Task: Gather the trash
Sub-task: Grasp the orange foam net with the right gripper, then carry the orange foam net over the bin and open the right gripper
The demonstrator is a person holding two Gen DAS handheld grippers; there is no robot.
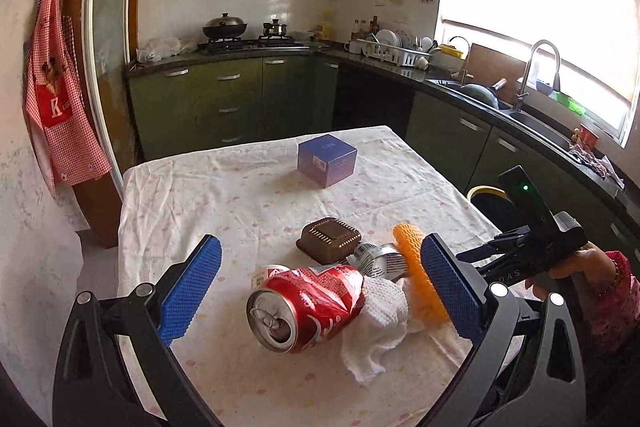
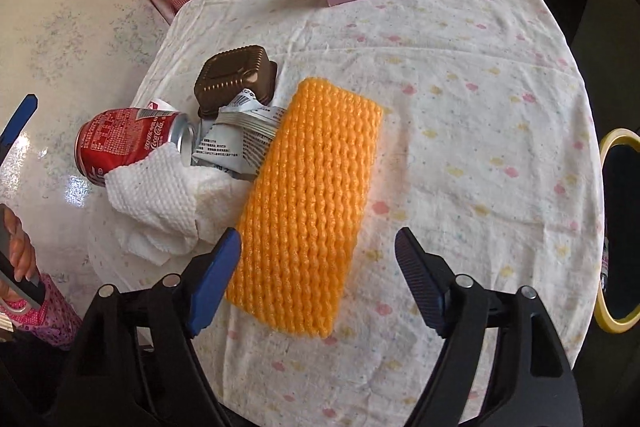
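**Observer:** Start with the left wrist view. What do you have?

**Operator:** My left gripper (image 1: 320, 283) stands wide open with nothing between the pads. It points down at a dented red Coca-Cola can (image 1: 308, 307) lying on its side, its opened top toward me. I judge the spread is that wide because the can lies nearly along the gripper's line and needs room on both sides. A crumpled white paper towel (image 1: 380, 323) sits against the can's far end, with a brown plastic tray (image 1: 330, 241), upside down, and a printed foil wrapper (image 1: 376, 259) just behind. A purple box (image 1: 327, 165) stands well apart, farther back on the tablecloth (image 1: 240, 187). At the right edge I see the person's hand (image 1: 576, 267) on the other gripper.

**Observer:** And the right wrist view?

**Operator:** My right gripper (image 2: 318, 267) is open too, empty, pointing steeply down over the near end of an orange foam fruit net (image 2: 308, 203) lying flat on the cloth. The jaws straddle its width, I think so a squeeze will pinch it across.

**Observer:** Where does the trash go?

**Operator:** A yellow-rimmed bin (image 2: 612, 143) sits off the table's right edge. Everything is still on the table, bunched on its left side, so I take this as the reach before the first pickups.
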